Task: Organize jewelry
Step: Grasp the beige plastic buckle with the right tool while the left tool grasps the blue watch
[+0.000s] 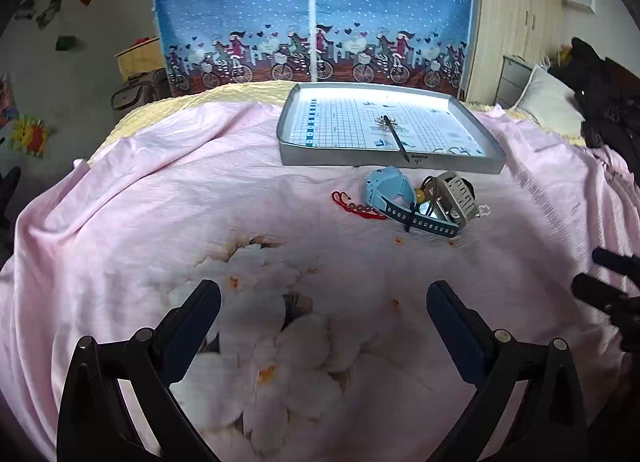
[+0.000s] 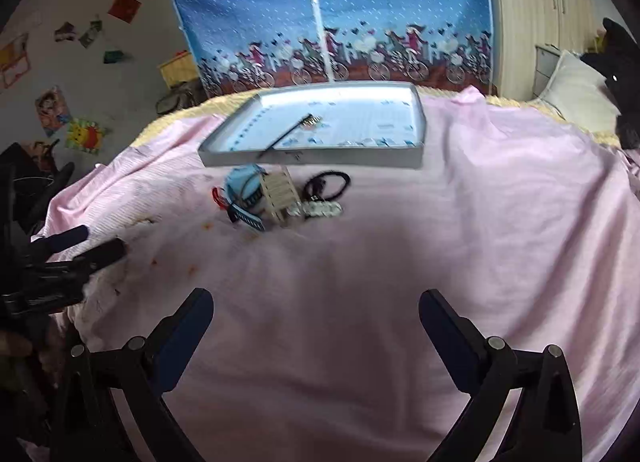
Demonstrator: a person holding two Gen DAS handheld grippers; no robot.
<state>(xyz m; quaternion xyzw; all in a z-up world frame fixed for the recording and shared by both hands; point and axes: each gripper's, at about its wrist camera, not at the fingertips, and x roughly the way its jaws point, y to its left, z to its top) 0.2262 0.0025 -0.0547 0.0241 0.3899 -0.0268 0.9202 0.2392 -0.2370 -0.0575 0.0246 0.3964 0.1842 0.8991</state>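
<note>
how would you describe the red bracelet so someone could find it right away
On the pink bedspread, look just in front of the shallow grey tray, where a small pile of jewelry sits. The red bracelet lies at that pile's left edge beside the light blue watch; it is the only thin red cord, strung with a few pale beads.

Left black plastic two-finger gripper: matte black linkage arms w/ round silver pivot pins, two per side, & flat dark-blue pads on the inner faces of the fingers. Right black plastic two-finger gripper: same build, black struts, silver pins, dark-blue pads on its fingers. No markings or cables legible; right-wrist view slightly blurred.
</note>
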